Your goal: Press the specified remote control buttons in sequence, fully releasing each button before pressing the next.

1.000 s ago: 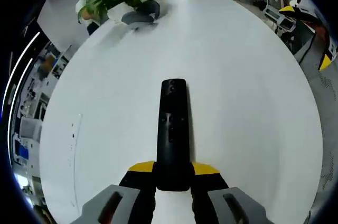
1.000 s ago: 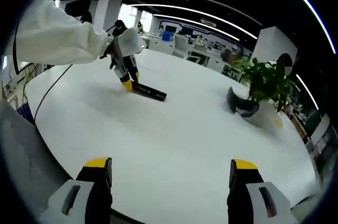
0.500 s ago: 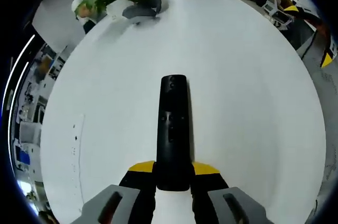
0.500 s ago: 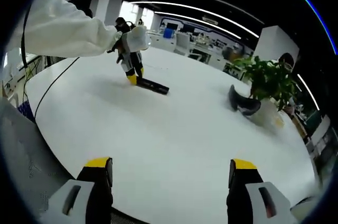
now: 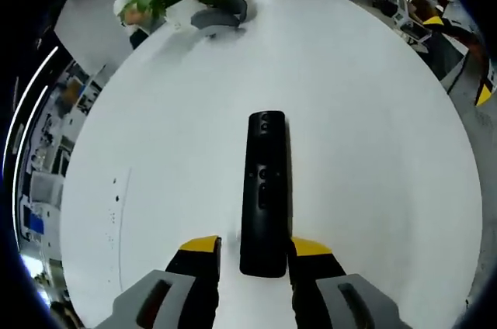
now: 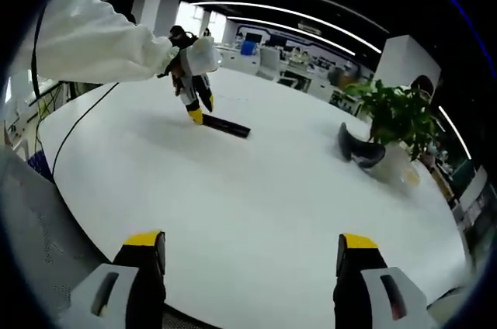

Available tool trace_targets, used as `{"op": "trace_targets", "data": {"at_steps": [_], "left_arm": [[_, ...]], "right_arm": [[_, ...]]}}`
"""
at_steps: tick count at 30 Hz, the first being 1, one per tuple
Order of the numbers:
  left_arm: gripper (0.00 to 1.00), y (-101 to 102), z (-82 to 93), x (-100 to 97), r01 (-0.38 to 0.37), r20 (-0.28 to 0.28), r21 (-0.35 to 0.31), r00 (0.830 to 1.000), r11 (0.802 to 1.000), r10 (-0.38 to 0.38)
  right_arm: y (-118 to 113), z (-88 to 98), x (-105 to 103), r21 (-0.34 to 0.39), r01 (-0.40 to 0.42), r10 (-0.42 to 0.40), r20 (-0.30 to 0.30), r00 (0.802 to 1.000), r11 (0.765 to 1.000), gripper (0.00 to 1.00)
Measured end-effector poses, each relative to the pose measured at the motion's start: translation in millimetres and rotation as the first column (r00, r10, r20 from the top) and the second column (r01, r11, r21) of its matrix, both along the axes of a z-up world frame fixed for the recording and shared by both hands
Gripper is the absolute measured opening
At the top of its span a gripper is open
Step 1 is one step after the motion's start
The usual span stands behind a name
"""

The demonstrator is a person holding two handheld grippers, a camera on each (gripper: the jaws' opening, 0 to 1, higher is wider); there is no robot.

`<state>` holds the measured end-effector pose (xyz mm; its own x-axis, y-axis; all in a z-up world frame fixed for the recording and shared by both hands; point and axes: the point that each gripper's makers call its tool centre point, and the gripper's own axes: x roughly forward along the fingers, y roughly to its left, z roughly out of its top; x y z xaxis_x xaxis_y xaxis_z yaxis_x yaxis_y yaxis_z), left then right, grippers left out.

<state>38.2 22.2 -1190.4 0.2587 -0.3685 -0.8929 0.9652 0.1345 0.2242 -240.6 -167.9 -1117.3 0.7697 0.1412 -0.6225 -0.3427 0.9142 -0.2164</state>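
I see the white table (image 5: 155, 150) spreading wide, the black remote (image 5: 264, 189) flat on it. My left gripper (image 5: 256, 255) straddles its near end, jaws slightly parted, contact unclear. My right gripper (image 6: 248, 255) hovers wide and empty, well apart.

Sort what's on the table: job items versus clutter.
Job: remote, left gripper, right gripper.
Clutter: plant, dark curved object beside it, cable.
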Motion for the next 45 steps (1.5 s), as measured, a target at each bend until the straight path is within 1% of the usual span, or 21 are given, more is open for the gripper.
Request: {"op": "trace_targets", "data": {"at_steps": [3,5,7,8,9,10,11,14,16,17,20,22,23,24,27,28,32,37,40,43,45], "left_arm": [[0.45,3.6,2.6,4.2,-0.070,0.033,-0.013,0.997,0.997,0.070],[0.55,6.6,3.9,7.3,-0.114,0.048,-0.029,0.992,0.993,0.116],[0.71,7.6,6.0,5.3,-0.188,0.025,-0.090,0.981,0.978,0.191],[0.74,8.5,6.8,3.5,-0.216,0.011,-0.107,0.976,0.970,0.218],[0.74,9.7,10.7,1.1,-0.246,0.008,-0.131,0.968,0.960,0.249],[0.74,10.4,13.2,-0.3,-0.258,0.010,-0.148,0.965,0.955,0.262],[0.76,8.6,17.6,-4.1,-0.260,0.005,-0.187,0.964,0.947,0.265],[0.83,13.6,24.0,-15.2,-0.280,-0.005,-0.205,0.958,0.938,0.285],[0.86,14.8,31.7,-20.0,-0.296,0.011,-0.247,0.951,0.923,0.308],[0.88,15.5,36.5,-22.9,-0.321,0.014,-0.278,0.941,0.905,0.338],[0.91,20.0,49.8,-34.0,-0.350,0.057,-0.331,0.920,0.876,0.389],[0.91,23.3,54.9,-42.7,-0.357,0.070,-0.349,0.912,0.866,0.404],[0.91,25.2,55.7,-48.9,-0.368,0.062,-0.349,0.909,0.862,0.413],[0.92,25.1,59.3,-57.0,-0.387,0.047,-0.374,0.900,0.843,0.434],[0.97,26.0,66.0,-76.1,-0.403,0.030,-0.414,0.890,0.816,0.454],[0.97,27.2,68.6,-82.4,-0.413,0.022,-0.429,0.884,0.803,0.467],[0.98,33.2,86.7,-100.3,-0.436,0.040,-0.495,0.853,0.752,0.520],[0.99,42.2,102.7,-120.7,-0.454,0.036,-0.528,0.832,0.718,0.553],[0.99,48.6,114.5,-134.8,-0.481,0.025,-0.553,0.807,0.680,0.591],[0.99,57.6,126.3,-155.9,-0.506,0.022,-0.597,0.765,0.622,0.644],[0.99,64.2,127.7,-171.5,-0.523,0.018,-0.605,0.745,0.600,0.667]], "right_arm": [[-0.4,-0.5,-0.4,0.003,0.003,-0.003,-0.002,1.000,1.000,0.92],[-1.2,1.8,0.2,0.006,0.009,-0.009,0.008,1.000,1.000,0.92],[-2.4,3.7,0.7,0.007,0.015,-0.015,0.018,1.000,1.000,0.93],[-2.8,5.0,0.9,0.011,0.017,-0.017,0.026,1.000,1.000,0.94],[-3.4,6.6,1.1,0.016,0.020,-0.020,0.032,0.999,1.000,0.94],[-3.9,7.8,1.5,0.020,0.024,-0.024,0.038,0.999,1.000,0.94],[-4.4,8.5,1.6,0.020,0.026,-0.027,0.041,0.999,0.999,0.94],[-4.8,11.0,1.4,0.022,0.029,-0.030,0.054,0.998,0.999,0.94],[-4.2,13.0,1.5,0.023,0.025,-0.026,0.064,0.998,0.999,0.94],[-3.9,14.0,1.6,0.023,0.023,-0.024,0.069,0.997,0.999,0.94],[-2.4,19.6,1.7,0.006,0.010,-0.011,0.100,0.995,1.000,0.92],[-1.5,22.9,1.7,0.004,0.006,-0.006,0.118,0.993,1.000,0.92],[-1.4,23.9,1.9,0.008,0.005,-0.006,0.124,0.992,1.000,0.92],[-1.5,24.4,2.0,0.009,0.006,-0.007,0.126,0.992,1.000,0.92],[-1.9,29.0,2.1,0.019,0.009,-0.012,0.147,0.989,1.000,0.92],[-2.5,29.0,2.3,0.024,0.013,-0.017,0.148,0.989,1.000,0.93],[-3.0,30.3,2.4,0.021,0.017,-0.020,0.154,0.988,1.000,0.93],[-4.3,31.2,3.1,0.021,0.020,-0.024,0.156,0.988,1.000,0.95],[-5.7,34.6,4.0,0.029,0.025,-0.030,0.166,0.986,0.999,0.95],[-7.1,36.0,4.9,0.038,0.031,-0.037,0.167,0.985,0.999,0.95],[-7.8,35.4,5.3,0.044,0.035,-0.042,0.163,0.986,0.998,0.94]]}}
